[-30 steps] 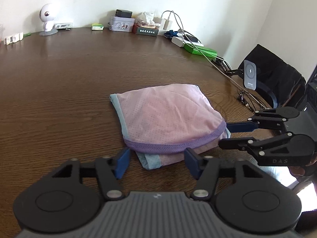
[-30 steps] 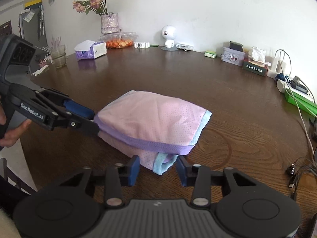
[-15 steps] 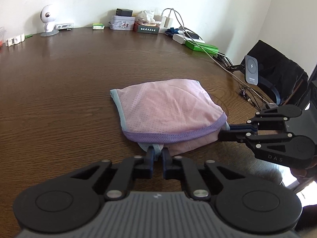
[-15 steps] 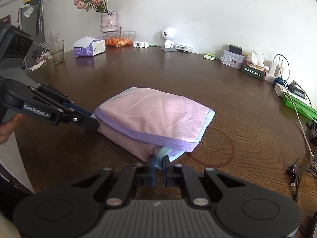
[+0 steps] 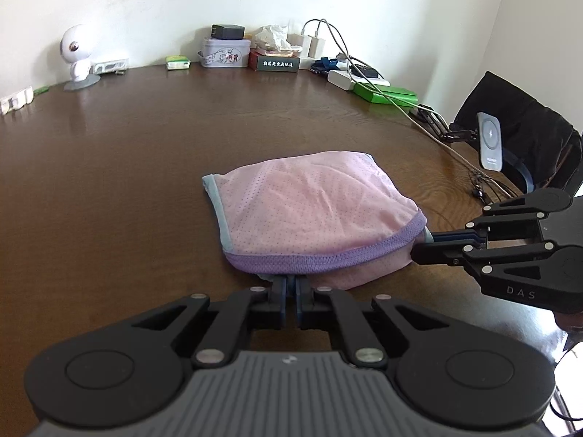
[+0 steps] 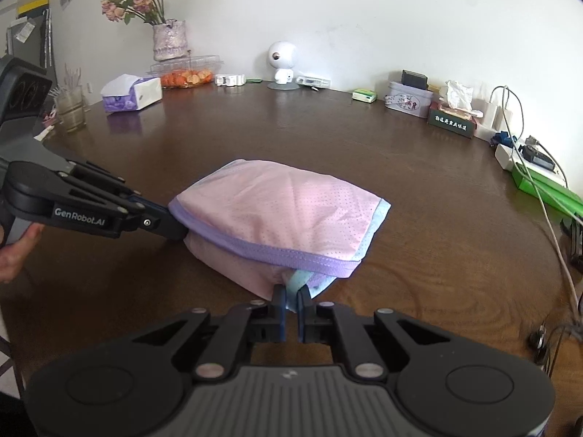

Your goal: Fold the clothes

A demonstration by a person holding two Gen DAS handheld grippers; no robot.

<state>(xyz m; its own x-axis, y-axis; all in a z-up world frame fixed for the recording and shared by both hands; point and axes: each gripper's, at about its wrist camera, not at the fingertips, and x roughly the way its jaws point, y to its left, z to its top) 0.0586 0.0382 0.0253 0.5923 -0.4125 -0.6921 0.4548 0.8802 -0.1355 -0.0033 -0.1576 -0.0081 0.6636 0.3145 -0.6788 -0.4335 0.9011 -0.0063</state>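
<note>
You are looking across a dark brown wooden table (image 6: 419, 189) with a rounded edge and a glossy, grained top that catches soft daylight. Behind it stands a plain white wall (image 6: 364, 18); a second white wall (image 5: 539, 36) meets it in a corner on the right of the left wrist view. A black chair (image 5: 524, 134) sits at the table's far right edge, well apart from the middle.

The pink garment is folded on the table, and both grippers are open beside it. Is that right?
Not quite: the pink garment is folded on the table, but both grippers are shut on its near edge. The left wrist view shows the left gripper pinching it; the right wrist view shows the right gripper doing likewise.
</note>
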